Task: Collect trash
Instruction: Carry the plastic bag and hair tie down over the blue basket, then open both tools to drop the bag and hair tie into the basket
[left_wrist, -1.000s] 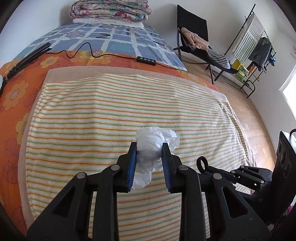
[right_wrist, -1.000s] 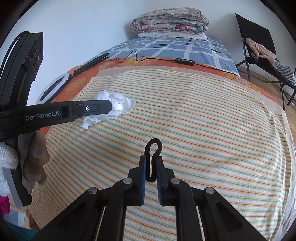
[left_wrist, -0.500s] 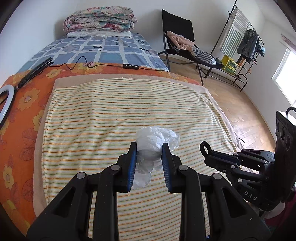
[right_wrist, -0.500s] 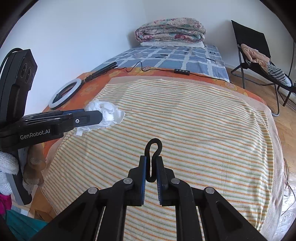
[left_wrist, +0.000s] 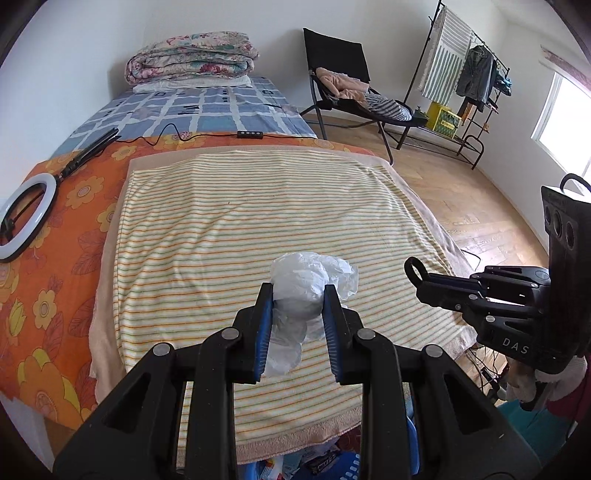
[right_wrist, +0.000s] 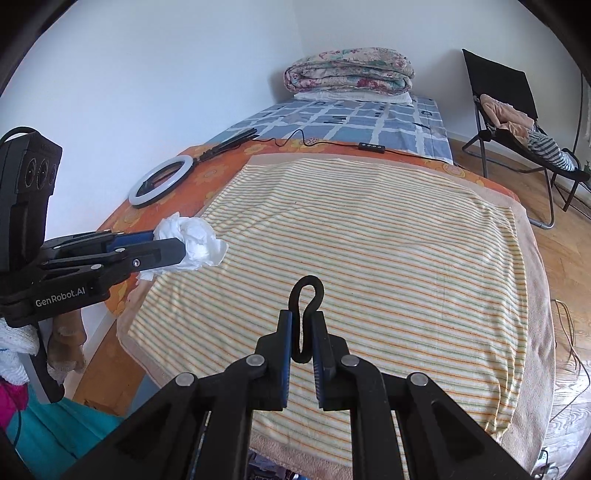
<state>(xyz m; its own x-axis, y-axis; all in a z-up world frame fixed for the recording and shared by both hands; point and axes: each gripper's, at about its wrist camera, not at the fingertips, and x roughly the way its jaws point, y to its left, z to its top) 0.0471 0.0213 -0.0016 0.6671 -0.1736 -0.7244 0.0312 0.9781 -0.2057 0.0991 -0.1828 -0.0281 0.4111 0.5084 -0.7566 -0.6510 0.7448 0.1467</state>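
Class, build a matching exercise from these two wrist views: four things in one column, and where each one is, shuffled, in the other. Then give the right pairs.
Things
1. crumpled white plastic
2. black loop
3. ring light
4. folded quilt

Places
A. lying on the orange floral cover
B. pinched in the right gripper
C. stacked at the far end of the bed
D. clamped in the left gripper

Pairs: 1-D, 2-B, 3-A, 4-C
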